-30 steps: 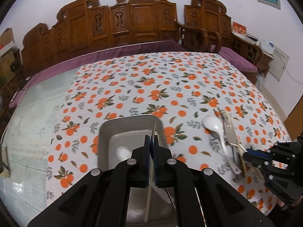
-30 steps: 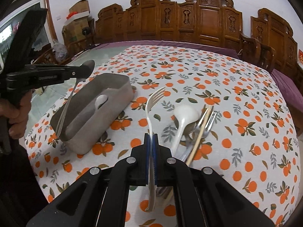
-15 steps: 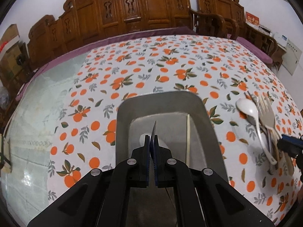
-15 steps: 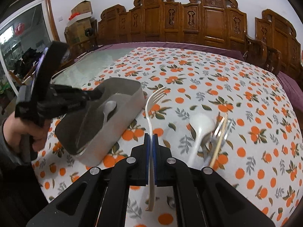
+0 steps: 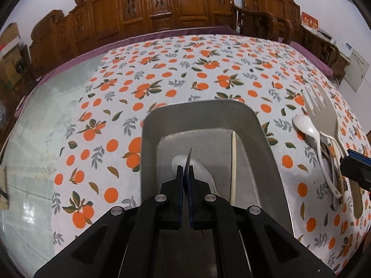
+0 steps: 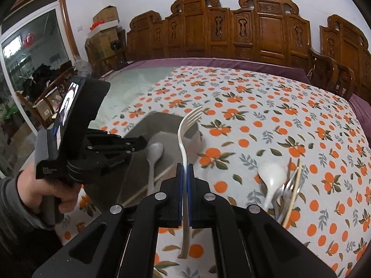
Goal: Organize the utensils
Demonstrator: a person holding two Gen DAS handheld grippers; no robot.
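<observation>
My left gripper (image 5: 184, 169) is shut on a thin metal spoon (image 5: 190, 158), seen edge-on, and points down into the metal tray (image 5: 199, 113). A white spoon (image 5: 201, 173) and a pale chopstick (image 5: 233, 162) lie in that tray. My right gripper (image 6: 184, 165) is shut on the handle of a white plastic fork (image 6: 185, 136), held above the tablecloth with its tines over the tray's (image 6: 162, 120) near corner. In the right wrist view the left gripper (image 6: 139, 144) reaches into the tray, a hand holding its grip. Its spoon is hidden there.
A pile on the tablecloth right of the tray holds a white spoon (image 6: 271, 173), metal forks (image 6: 289, 185) and a chopstick (image 6: 294, 190). Carved wooden chairs (image 6: 255, 27) line the table's far side. Bare glass tabletop (image 5: 41, 139) lies left of the cloth.
The left gripper has sunk with the metal spoon down into the tray. The right gripper has carried the white fork leftward from the pile to the tray.
</observation>
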